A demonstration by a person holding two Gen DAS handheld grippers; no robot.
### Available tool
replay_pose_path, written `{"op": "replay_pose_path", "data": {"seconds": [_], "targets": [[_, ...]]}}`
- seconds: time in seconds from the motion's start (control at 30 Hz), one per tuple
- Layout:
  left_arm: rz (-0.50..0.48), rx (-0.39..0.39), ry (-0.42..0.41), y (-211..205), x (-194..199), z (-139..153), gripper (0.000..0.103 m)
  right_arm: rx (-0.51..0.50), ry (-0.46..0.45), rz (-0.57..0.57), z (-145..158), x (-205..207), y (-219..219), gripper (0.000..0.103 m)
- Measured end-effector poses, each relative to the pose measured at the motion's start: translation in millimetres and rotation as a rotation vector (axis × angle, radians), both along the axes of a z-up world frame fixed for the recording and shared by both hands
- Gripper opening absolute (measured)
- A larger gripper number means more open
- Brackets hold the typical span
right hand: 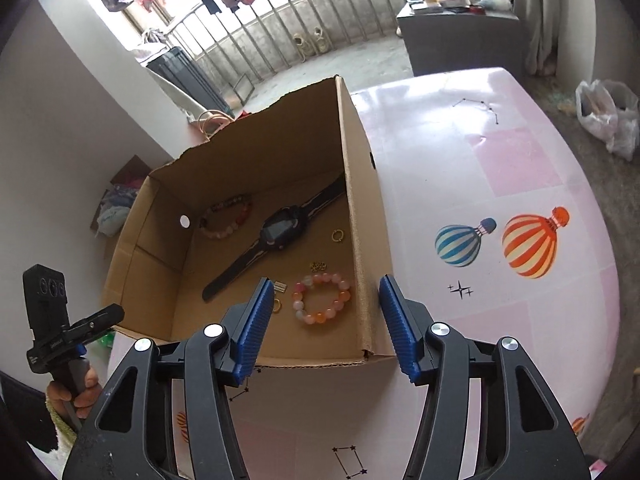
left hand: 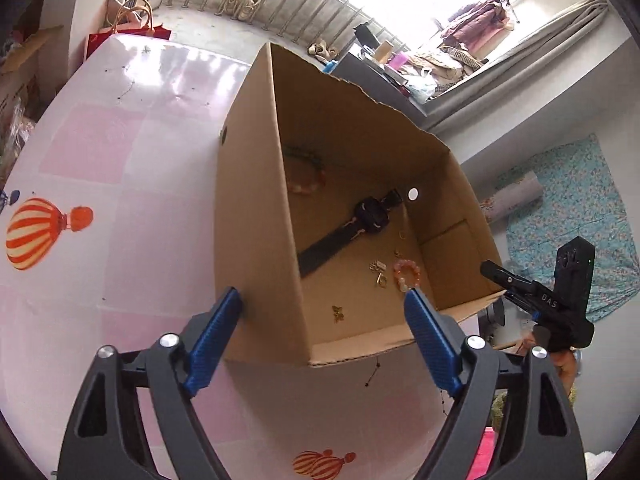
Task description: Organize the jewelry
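An open cardboard box (left hand: 256, 240) stands on the pink table. On its floor lie a black watch (left hand: 360, 220), a pink bead bracelet (left hand: 406, 274), a second bead bracelet (left hand: 310, 178) and small gold pieces (left hand: 378, 272). My left gripper (left hand: 324, 306) is open, straddling the box's near corner with nothing held. In the right wrist view the box (right hand: 360, 220) holds the watch (right hand: 280, 230), the pink bracelet (right hand: 322, 298), the mixed bracelet (right hand: 228, 216) and a gold ring (right hand: 338, 235). My right gripper (right hand: 326, 304) is open over the pink bracelet and the box's right wall, apart from both.
The table (right hand: 500, 184) has a glossy pink cloth printed with striped balloons (right hand: 528, 244). A hand (right hand: 86, 390) holds the other tool at the box's left. Beyond are a balcony railing, hung clothes and a plastic bag (right hand: 608, 118) on the floor.
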State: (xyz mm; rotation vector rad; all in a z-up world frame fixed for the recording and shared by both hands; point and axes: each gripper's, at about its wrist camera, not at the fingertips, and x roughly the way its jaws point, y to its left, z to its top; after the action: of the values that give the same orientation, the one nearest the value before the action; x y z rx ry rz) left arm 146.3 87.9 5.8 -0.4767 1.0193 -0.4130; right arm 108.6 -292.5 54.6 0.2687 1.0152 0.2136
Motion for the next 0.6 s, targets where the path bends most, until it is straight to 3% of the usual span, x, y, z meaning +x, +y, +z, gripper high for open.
{"op": "replay_pose_path", "data": {"seconds": [0.1, 0.33, 0.6], "targets": [[0.03, 0.067, -0.023, -6.6, -3.3, 3.3, 0.082, -0.02, 0.003, -0.002, 2.0, -2.3, 5.5, 0.053], [0.06, 0.07, -0.036, -1.2, -19.1, 10.6, 0.082, -0.009, -0.006, -0.001, 3.3, -26.4, 10.3, 0.052], [0.049, 0.066, -0.033, -2.0, -71.2, 10.5, 0.082, 0.019, 0.0, -0.028, 3.3, -72.4, 11.0, 0.052]]}}
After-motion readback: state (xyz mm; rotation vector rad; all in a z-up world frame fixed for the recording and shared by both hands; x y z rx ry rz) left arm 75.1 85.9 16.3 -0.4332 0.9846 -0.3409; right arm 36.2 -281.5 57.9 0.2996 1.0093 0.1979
